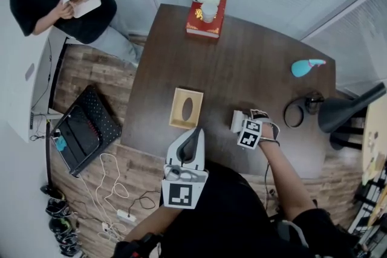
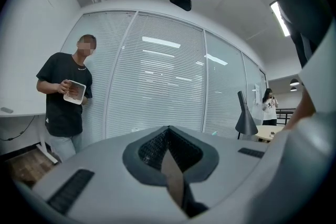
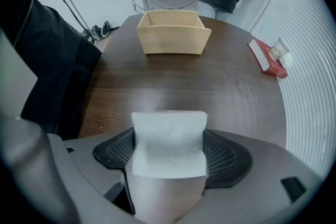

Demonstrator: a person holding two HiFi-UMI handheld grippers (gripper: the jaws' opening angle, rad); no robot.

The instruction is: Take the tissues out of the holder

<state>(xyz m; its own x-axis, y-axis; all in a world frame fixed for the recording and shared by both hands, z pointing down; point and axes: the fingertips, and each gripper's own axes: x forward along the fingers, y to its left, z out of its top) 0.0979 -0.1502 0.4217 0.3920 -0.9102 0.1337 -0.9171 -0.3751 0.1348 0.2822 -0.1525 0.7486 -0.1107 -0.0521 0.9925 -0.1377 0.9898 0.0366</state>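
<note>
- Right gripper (image 1: 240,124) was pinching a white stack of tissues (image 3: 168,144) between its 2 jaws, low over the table (image 1: 254,69).
- Tissues were clear of the holder (image 1: 186,108), which lay well apart on the left of that gripper, slot side up in the head view.
- Seen along the right jaws, the holder stood straight ahead with its long side crosswise to them. Bare tabletop lay between the 2.
- Left gripper (image 2: 170,160) had its jaws pressed together on nothing. It pointed up toward the blinds, off the table's near edge.
- Judged from this, the taking-out looked done, and the right gripper was the only 1 placed to act.
- Setting the stack down would turn on the tabletop just beneath the jaws, with the holder kept off to the left.
</note>
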